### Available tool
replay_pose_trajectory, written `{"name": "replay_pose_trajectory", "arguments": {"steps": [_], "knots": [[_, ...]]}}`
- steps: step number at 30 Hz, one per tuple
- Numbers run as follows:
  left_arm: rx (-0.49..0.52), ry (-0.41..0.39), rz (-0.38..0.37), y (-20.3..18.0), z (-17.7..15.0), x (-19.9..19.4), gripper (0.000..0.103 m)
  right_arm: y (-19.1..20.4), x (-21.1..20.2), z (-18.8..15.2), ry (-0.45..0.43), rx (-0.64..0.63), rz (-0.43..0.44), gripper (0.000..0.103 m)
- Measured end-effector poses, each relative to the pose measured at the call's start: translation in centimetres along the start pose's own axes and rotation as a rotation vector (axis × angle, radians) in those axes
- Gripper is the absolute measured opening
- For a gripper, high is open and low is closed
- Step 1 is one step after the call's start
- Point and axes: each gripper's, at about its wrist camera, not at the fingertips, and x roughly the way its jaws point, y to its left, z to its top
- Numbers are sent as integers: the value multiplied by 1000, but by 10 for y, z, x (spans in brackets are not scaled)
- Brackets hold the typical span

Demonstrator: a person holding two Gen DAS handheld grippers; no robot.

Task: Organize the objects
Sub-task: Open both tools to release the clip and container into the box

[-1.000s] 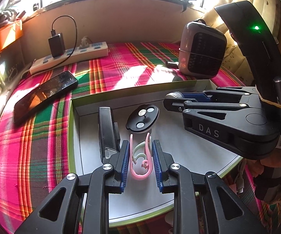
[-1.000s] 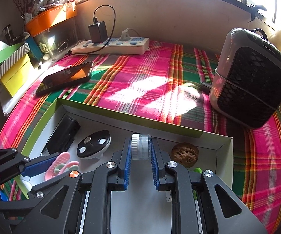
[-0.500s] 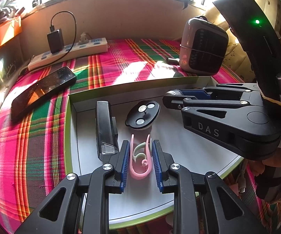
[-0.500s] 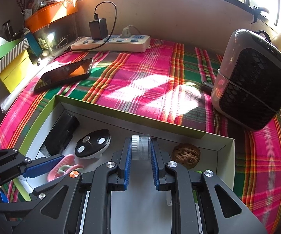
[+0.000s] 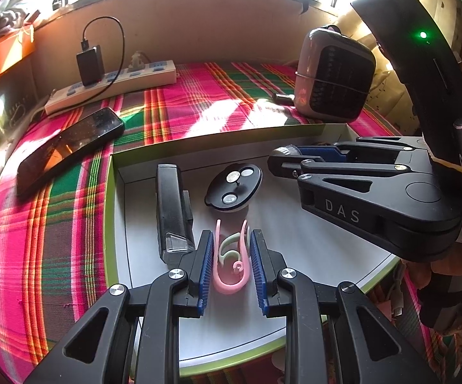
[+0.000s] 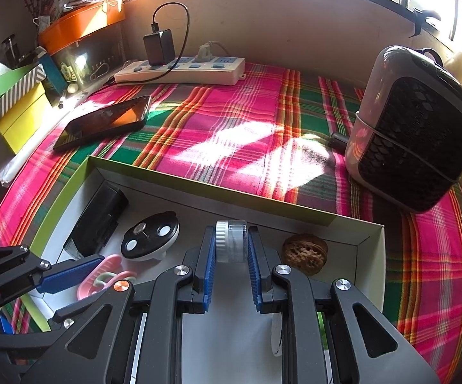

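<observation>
Over the white tray (image 5: 295, 256), both tongs grip items, left tongs (image 5: 231, 257) a pink clip (image 5: 229, 283), right tongs (image 6: 231, 257) a small clear jar (image 6: 232, 240), neither yet released.

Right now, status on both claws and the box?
Left claw shut on pink plastic clip. Right claw shut on small clear jar. Both over green-rimmed box. Nothing blocking.

Woven plaid cloth (image 6: 231, 121), matt. Glossy glass phone (image 6: 102, 121). Smooth pink plastic clip (image 5: 231, 256). Rough walnut shell (image 6: 305, 253). Matt card box (image 6: 198, 185). Clear plastic jar (image 6: 231, 240), ribbed lid.
</observation>
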Motion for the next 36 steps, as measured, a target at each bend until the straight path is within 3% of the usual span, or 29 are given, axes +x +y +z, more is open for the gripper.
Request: {"name": "replay_pose_trajectory", "arguments": {"steps": [15, 27, 36], "knots": [[12, 11, -1, -1, 0, -1, 25, 0, -2, -3, -4, 9, -5, 38], [5, -1, 2, -2, 2, -9, 34, -1, -10, -6, -17, 25, -12, 39], [0, -15, 7, -1, 0, -19, 35, -2, -20, -11, -34, 34, -11, 39]]}}
